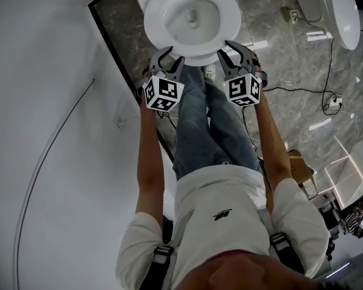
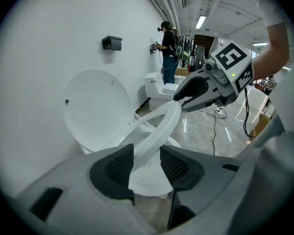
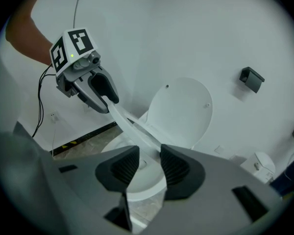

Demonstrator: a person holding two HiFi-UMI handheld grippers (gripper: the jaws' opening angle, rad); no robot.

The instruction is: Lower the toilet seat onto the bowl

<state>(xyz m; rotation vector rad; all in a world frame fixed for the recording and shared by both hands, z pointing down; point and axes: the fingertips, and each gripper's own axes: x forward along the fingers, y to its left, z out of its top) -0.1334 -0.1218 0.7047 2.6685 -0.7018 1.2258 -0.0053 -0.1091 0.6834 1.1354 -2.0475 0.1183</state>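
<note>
- Gripping the toilet seat with my left hand-held gripper, I see the white rim run between its two dark pads, both pressed against it.
- My right hand-held gripper is clamped on the same seat further round the front rim, with a pad on either face.
- The seat hangs tilted, partway between the raised lid and the bowl, its front edge lifted clear of the bowl.
- The lid stands upright against the white wall.
- In the head view both grippers sit side by side at the toilet's front, above the grey marbled floor and just ahead of the person's legs.
</note>
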